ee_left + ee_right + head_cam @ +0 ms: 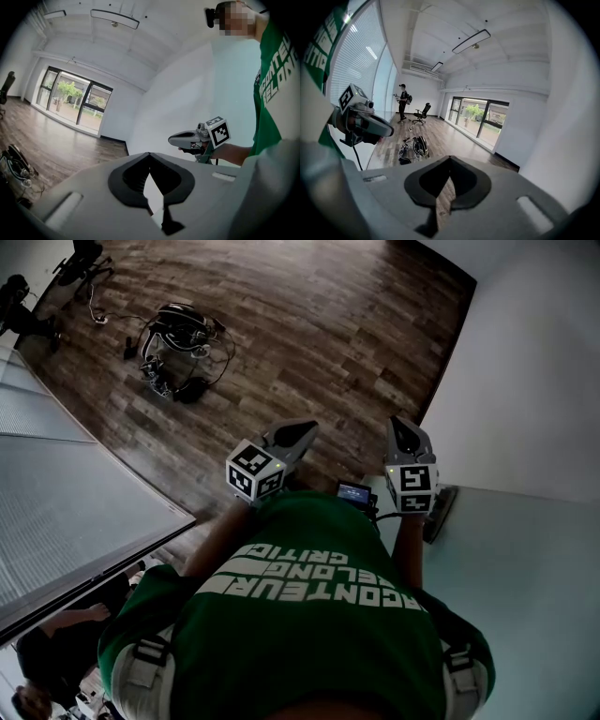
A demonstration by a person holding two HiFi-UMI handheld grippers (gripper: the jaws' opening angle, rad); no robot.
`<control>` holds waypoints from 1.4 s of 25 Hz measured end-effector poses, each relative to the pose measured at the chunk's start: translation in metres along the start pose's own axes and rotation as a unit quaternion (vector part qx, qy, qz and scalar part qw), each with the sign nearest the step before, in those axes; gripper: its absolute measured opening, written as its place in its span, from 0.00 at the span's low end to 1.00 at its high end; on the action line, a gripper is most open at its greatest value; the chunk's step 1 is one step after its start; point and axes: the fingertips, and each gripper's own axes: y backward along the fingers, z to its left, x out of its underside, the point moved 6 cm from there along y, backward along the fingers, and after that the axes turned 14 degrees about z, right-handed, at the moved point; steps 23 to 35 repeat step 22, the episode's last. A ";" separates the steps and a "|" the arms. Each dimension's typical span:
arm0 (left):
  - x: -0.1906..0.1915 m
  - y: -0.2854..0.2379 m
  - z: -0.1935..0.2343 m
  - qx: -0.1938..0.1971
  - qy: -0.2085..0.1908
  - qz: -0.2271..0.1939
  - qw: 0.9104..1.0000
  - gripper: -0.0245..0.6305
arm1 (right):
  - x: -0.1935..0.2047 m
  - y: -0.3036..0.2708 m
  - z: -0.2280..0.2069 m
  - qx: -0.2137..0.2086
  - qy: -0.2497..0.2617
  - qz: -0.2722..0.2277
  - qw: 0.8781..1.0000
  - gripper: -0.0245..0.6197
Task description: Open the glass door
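Head view, and nearest in is the green T-shirt with white lettering (pixel 319 615), both arms held out ahead. The left gripper (pixel 302 430) sits at eleven o'clock and the right gripper (pixel 401 427) at one. Each has its fingers pressed together on nothing, so I'd judge they're being carried free rather than working. At three o'clock, just beside the right gripper, runs the pale blue-tinted glass door (pixel 525 559), with a dark handle fitting (pixel 441 512) on its edge. Neither gripper touches it, and I can't tell whether it stands open or closed. Farther off at ten o'clock, a tangle of black cables (pixel 178 343) lies on the brown plank floor (pixel 309 324).
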 end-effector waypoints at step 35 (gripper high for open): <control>-0.001 -0.002 -0.004 0.005 -0.004 0.003 1.000 0.05 | 0.005 0.002 0.004 -0.005 -0.002 0.008 1.000 0.03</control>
